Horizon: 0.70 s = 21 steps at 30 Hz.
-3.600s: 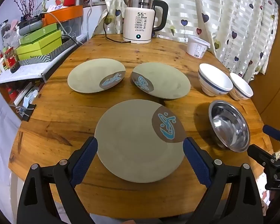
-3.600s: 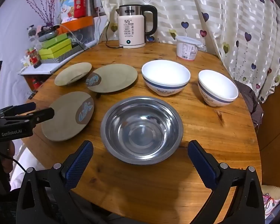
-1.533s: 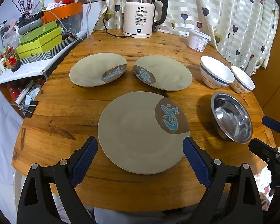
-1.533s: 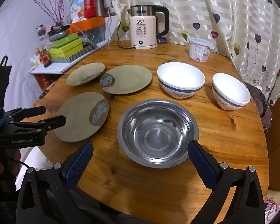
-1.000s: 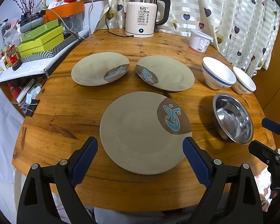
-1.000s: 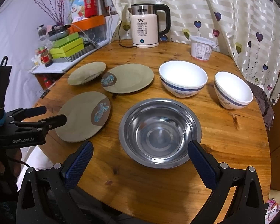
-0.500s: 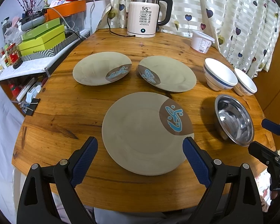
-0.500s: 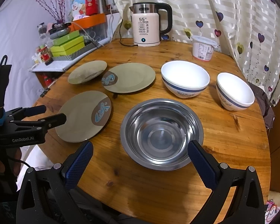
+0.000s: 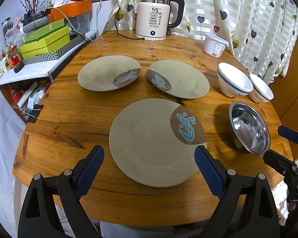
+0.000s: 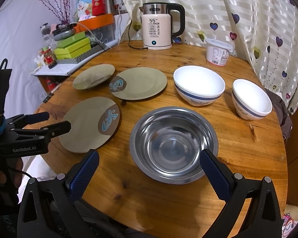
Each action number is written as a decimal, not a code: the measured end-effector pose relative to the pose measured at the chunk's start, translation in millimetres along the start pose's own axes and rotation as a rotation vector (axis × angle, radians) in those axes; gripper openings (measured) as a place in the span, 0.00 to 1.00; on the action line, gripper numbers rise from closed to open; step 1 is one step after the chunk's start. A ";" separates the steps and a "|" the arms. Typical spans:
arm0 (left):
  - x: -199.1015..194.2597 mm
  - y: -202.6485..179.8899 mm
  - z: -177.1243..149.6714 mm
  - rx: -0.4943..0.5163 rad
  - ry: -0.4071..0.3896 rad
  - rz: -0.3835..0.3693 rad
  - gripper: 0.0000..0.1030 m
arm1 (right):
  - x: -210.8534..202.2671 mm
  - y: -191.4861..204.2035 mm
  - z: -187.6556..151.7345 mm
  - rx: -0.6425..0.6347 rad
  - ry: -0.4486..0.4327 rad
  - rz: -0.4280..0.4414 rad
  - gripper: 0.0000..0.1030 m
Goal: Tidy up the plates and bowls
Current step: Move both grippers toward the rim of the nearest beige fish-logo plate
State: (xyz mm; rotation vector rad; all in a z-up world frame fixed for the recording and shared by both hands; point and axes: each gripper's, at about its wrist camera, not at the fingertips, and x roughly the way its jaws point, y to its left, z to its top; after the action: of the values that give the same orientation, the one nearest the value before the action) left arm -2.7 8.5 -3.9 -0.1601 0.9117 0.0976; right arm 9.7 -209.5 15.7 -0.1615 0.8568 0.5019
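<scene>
Plates and bowls all sit loose on the round wooden bench [image 9: 69, 119], none stacked yet. The left gripper [image 9: 149, 170] has its fingers [image 9: 90, 168] spread wide, holding nothing, poised just short of the nearest plate [image 9: 153, 144] at lower centre of its view. The right gripper [image 10: 149, 174] is likewise wide apart and empty, its fingers flanking the near rim of the steel bowl [image 10: 173, 144] at lower centre of the right view.

Further out, two more plates lie side by side in mid-frame: the left plate [image 9: 107, 73] and the middle plate [image 9: 180, 79]. The large white bowl [image 10: 198, 85] and small white bowl [image 10: 251, 99] stand at the right.

Risk, as I judge it: the near plate lies flat and close to the bench edge, so fingers sliding in could push it instead of getting under the rim, or tip it off. The steel bowl looks slick and could skid or slip from a pinch on its rim.

At the back stand a kettle [image 9: 155, 19] and a white tub [image 9: 214, 44], before a heart-print curtain [image 9: 248, 10]. Green boxes [image 9: 45, 41] crowd a shelf at upper left.
</scene>
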 end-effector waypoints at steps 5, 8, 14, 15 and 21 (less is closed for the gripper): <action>0.3 1.3 0.7 -0.004 -0.002 0.000 0.90 | 0.4 0.5 0.3 -0.002 0.000 0.000 0.99; 0.6 2.0 1.2 -0.004 -0.002 0.000 0.90 | 1.6 2.3 0.5 -0.004 -0.002 0.001 0.99; 1.1 7.4 3.4 -0.016 -0.006 0.002 0.90 | 7.4 12.5 8.3 -0.024 0.002 0.012 0.99; 1.4 9.4 2.9 -0.020 -0.008 0.002 0.90 | 8.4 13.5 10.9 -0.028 0.003 0.015 0.99; 3.6 19.6 6.6 -0.044 -0.017 0.012 0.90 | 15.3 18.9 24.2 -0.046 0.008 0.040 0.99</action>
State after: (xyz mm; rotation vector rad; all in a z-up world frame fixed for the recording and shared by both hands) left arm 1.8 29.1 -4.7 -0.1940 0.8942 0.1304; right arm 25.5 -179.5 21.0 -0.1893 0.8585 0.5592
